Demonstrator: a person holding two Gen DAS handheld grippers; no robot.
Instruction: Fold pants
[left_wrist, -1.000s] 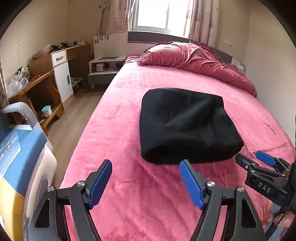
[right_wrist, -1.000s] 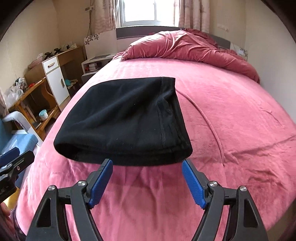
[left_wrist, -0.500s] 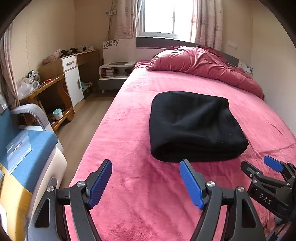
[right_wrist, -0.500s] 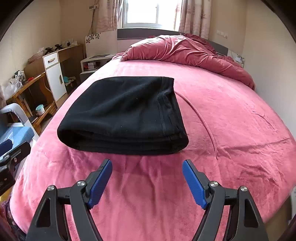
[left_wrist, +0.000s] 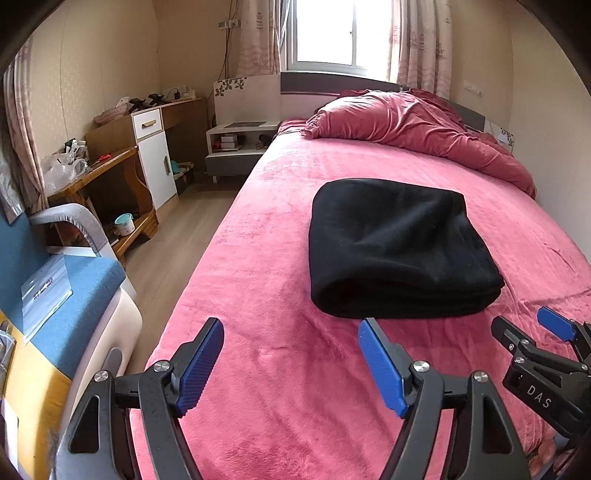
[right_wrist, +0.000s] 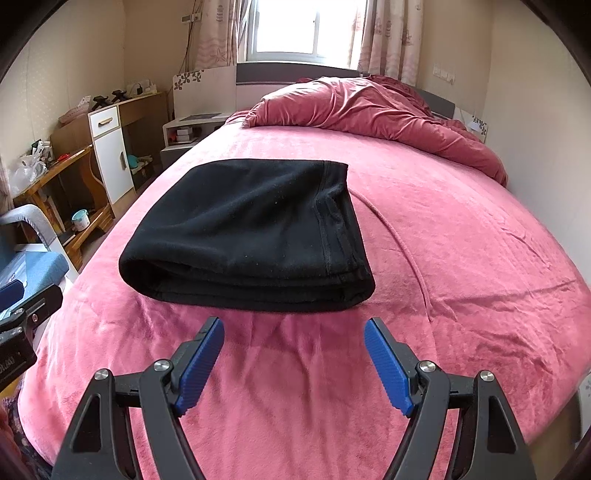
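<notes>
The black pants (right_wrist: 251, 232) lie folded into a thick rectangle at the centre of the frame on the pink bed (right_wrist: 461, 258), long axis running toward the window, layered fold edge nearest. Left gripper (left_wrist: 291, 360) and right gripper (right_wrist: 295, 360) hover short of them, fingers spread, holding nothing. "DAS" reads on the right gripper's body at lower right of the left view.

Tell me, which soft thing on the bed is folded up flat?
The black pants, folded into a flat stack in the middle of the bed. The dark pink blanket by the window is all bunched and rumpled.
</notes>
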